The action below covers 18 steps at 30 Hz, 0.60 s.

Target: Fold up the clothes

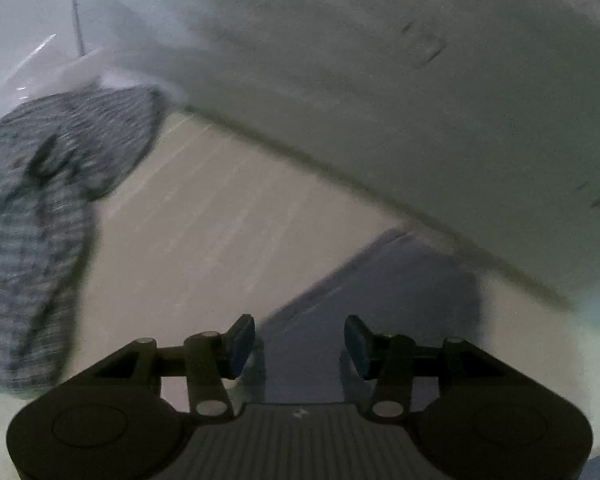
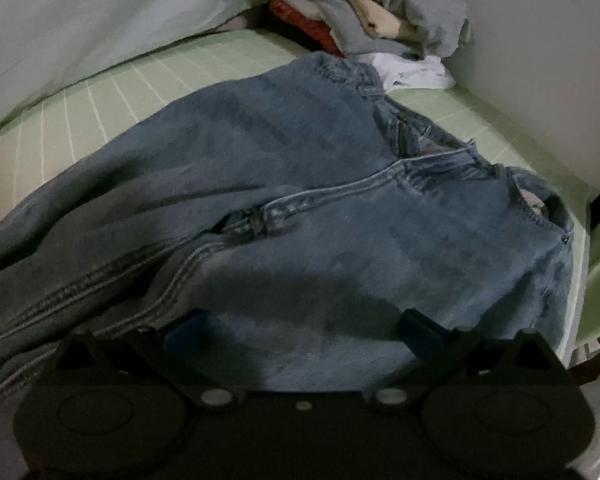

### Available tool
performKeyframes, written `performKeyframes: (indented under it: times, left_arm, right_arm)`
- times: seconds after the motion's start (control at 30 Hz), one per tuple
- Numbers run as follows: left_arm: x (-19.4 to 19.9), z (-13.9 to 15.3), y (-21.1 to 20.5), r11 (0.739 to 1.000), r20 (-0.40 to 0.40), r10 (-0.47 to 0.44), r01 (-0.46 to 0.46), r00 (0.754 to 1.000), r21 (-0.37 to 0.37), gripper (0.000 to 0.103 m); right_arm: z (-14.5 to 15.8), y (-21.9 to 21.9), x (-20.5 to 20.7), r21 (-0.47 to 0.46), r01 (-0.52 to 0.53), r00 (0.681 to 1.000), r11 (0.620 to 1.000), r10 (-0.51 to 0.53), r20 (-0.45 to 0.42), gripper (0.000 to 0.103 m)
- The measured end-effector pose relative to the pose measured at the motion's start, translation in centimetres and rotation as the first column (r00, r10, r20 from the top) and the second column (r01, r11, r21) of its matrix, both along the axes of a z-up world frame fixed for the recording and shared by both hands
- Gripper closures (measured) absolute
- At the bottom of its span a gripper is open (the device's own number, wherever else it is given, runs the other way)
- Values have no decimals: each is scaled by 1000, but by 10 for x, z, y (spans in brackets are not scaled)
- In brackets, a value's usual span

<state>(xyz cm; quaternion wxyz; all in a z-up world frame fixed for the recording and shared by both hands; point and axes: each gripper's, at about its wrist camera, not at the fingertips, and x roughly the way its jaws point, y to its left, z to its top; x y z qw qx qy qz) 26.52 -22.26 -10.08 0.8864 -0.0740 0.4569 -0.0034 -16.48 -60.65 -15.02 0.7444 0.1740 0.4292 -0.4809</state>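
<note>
We see the left gripper (image 1: 299, 346) with its blue-padded fingers (image 1: 242, 346) spread wide apart and nothing between them; it hangs above a pale surface with faint grid lines (image 1: 204, 232). A dark blue-grey flat piece of cloth (image 1: 384, 296) lies just ahead of it, though blur keeps us from telling what it is. Off to the left of that view, a checked blue-and-white shirt (image 1: 40, 216) lies crumpled on the same surface, well apart from the gripper. A grey-white wall (image 1: 380, 80) rises behind.

In the right wrist view, the right gripper (image 2: 300, 330) is also spread wide, its dark fingers (image 2: 422, 330) low over a pair of faded blue denim jeans (image 2: 320, 200) without gripping them. The jeans lie spread across a light green mat with white grid lines (image 2: 120, 92), waistband toward the far end, the seam running back toward the gripper. Beyond the waistband, in the far corner, sits a heap of clothes (image 2: 380, 20): grey, cream, red and white pieces piled together.
</note>
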Motion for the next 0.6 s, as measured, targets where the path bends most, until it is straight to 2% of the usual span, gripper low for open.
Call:
performKeyframes:
  times: [0.17,0.37,0.4,0.43,0.5,0.6]
  left_arm:
    - [5,-18,7,1000,-56,1,-2,998,-9,43]
    - [10,-29,-5,997,-52,1,3,999,80,45]
    - [9,-30,-6,996,-46,0,4,999,91,49]
    - [6,-29,-5,994,-38,3,2,999,110,65]
    - [3,-27,0,992,-25,1,2,1000,125,84]
    - [-3,-24,16,998,4,23,-23,1000,63,89]
  right_arm:
    - [-1,0,10,10,-26,1000,1000,26,3,0]
    - [4,4,8,1,-32,999,999,32,3,0]
    - [4,4,7,-2,-31,1000,1000,31,3,0]
    - [5,5,7,-7,-30,1000,1000,30,3,0]
    - [6,5,6,-9,-23,1000,1000,23,5,0]
    - [8,7,4,-14,-16,1000,1000,16,11,0]
